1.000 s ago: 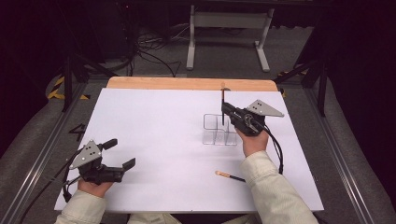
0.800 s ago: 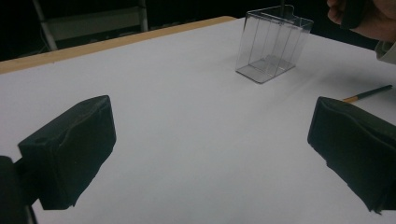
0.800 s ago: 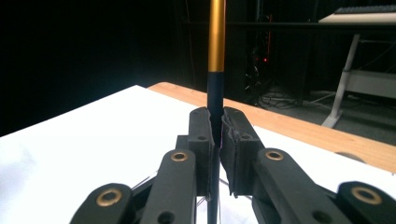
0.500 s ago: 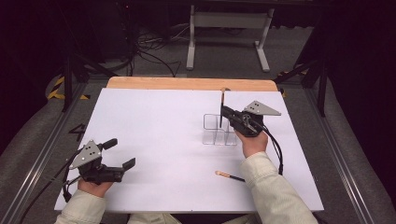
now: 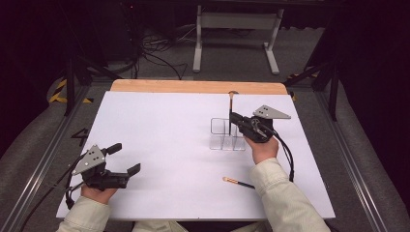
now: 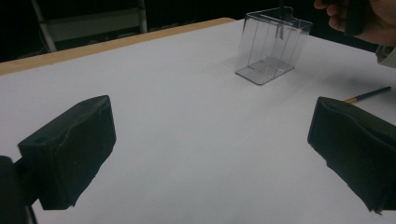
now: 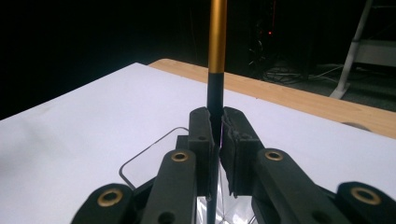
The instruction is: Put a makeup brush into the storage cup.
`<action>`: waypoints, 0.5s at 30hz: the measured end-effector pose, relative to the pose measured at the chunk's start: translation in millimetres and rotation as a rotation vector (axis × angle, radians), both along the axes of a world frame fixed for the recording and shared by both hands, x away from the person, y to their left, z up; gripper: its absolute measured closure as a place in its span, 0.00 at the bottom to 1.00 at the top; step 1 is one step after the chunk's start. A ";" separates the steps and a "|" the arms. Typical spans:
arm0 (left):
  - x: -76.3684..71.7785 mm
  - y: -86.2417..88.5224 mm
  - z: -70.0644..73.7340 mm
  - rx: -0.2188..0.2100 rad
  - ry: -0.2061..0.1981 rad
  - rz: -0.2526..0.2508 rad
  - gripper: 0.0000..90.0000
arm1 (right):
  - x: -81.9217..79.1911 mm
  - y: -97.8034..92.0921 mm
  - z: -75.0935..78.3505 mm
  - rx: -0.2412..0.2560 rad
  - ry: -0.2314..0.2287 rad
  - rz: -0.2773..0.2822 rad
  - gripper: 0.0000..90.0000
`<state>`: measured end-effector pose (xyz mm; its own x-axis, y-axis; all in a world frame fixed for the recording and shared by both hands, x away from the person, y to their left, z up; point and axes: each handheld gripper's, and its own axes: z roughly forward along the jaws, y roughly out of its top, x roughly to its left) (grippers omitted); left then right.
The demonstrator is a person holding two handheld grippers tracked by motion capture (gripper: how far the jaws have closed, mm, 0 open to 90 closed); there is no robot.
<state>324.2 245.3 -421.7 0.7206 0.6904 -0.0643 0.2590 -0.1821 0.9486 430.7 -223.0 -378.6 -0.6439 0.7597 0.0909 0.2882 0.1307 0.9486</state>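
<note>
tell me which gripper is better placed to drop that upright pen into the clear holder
Right. The right gripper already clamps the upright pen directly over the clear holder. The left gripper sits open near the table's near left corner, far from it.

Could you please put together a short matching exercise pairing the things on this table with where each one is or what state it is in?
Things:
1. clear holder
2. upright pen
3. second pen
4. left gripper

States:
A. lying flat on the white table
B. open, holding nothing
C. clamped in the right gripper
D. standing on the table beside the right hand

Pairs: 1-D, 2-C, 3-A, 4-B
</note>
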 end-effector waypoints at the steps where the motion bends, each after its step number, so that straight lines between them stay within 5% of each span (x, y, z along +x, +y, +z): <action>1: 0.0 0.0 0.0 0.000 0.000 0.000 0.02 | -0.1 -0.1 -0.3 -0.001 0.004 0.000 0.92; 15: 0.8 -0.8 -0.2 -0.002 0.004 -0.004 0.02 | -0.3 -1.6 -1.2 -0.017 0.021 -0.002 0.92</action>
